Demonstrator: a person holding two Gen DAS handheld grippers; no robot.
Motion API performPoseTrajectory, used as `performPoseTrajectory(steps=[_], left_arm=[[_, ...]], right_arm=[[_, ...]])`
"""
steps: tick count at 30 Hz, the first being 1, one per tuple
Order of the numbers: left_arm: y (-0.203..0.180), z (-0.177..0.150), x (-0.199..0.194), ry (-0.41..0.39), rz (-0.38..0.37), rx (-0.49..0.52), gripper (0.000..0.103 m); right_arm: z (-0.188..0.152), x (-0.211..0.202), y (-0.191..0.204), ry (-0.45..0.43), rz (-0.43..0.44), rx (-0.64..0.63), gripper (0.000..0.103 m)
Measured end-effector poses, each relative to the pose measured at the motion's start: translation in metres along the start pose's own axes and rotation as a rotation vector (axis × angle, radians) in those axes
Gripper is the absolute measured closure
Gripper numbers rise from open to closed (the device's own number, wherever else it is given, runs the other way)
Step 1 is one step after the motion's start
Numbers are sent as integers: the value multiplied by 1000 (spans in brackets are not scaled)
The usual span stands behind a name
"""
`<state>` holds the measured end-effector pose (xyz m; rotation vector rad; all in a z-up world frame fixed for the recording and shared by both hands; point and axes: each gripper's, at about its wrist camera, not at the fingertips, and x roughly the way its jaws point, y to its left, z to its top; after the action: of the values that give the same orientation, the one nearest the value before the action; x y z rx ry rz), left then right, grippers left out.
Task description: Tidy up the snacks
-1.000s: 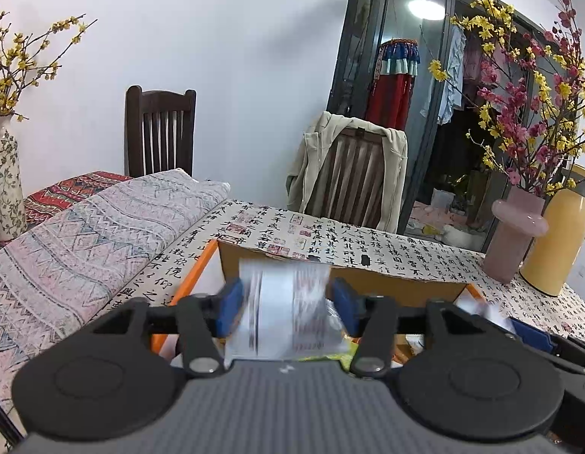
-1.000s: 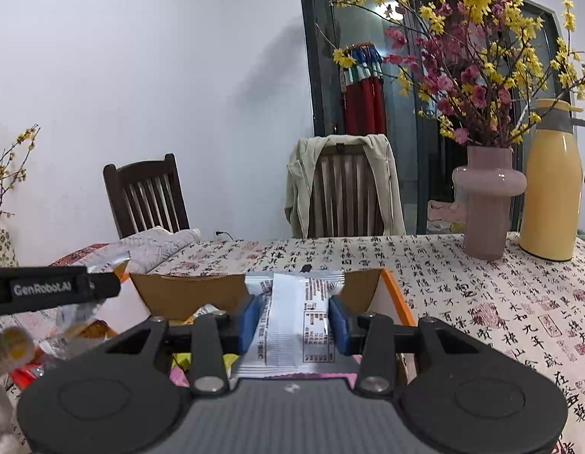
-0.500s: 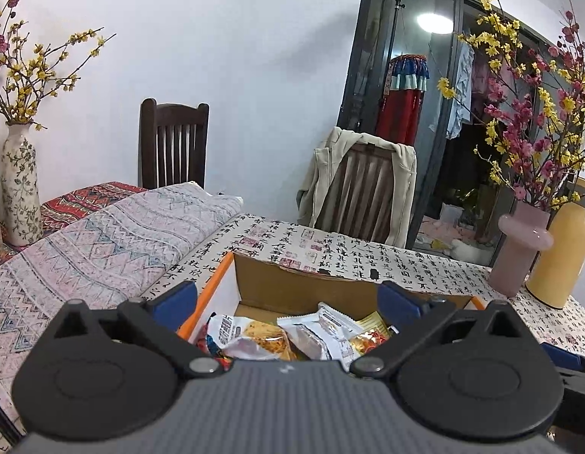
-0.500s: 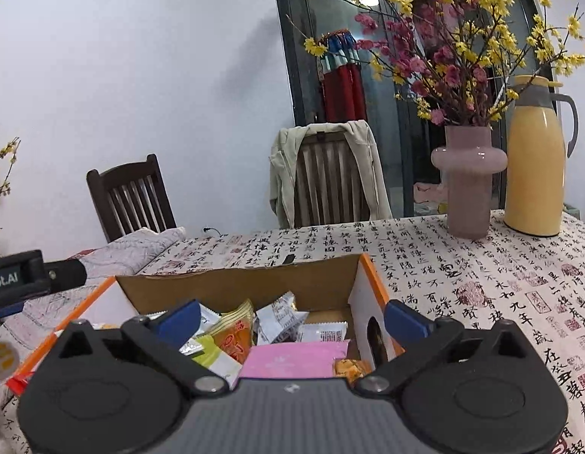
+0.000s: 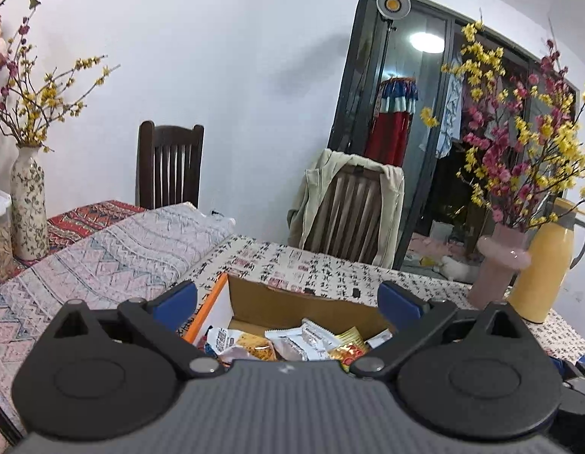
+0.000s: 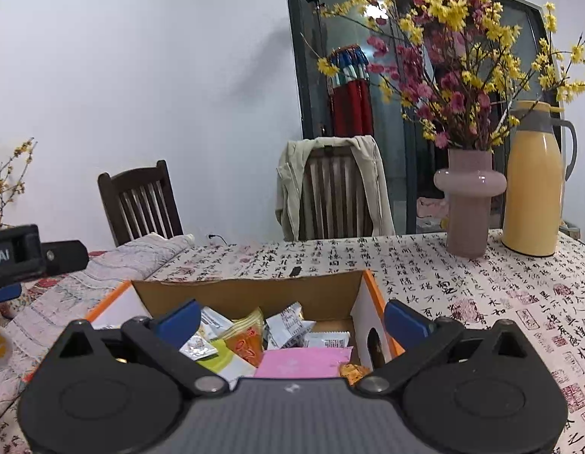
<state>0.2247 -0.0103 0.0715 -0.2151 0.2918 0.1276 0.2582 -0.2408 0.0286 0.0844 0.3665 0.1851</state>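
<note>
The left tool (image 5: 288, 299) and right tool (image 6: 290, 319) both stand spread wide, nothing between their pads. At twelve o'clock of each, just below, the cardboard box (image 6: 251, 293) holds the snack packets (image 6: 288, 325). It rests on the bench (image 6: 462, 283), with a pink vase (image 6: 468, 204) at two o'clock.

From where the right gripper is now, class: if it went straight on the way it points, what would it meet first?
Probably the snack packets heaped in the cardboard box, as the open right gripper angles slightly down over them. If it cleared those, the box's far wall comes next. Depth is hard to judge.
</note>
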Motion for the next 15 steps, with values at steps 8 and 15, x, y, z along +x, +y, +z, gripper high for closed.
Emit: performPoseTrajectory(steps=[8,15], left_arm=[[8,3,-31,-11,-8,-17,0],[14,0,-66,-25,-22,-6,0]], right_arm=[[1,-34,0,-30,3,1,0],[-8,-71,-3,-41,6,12,0]])
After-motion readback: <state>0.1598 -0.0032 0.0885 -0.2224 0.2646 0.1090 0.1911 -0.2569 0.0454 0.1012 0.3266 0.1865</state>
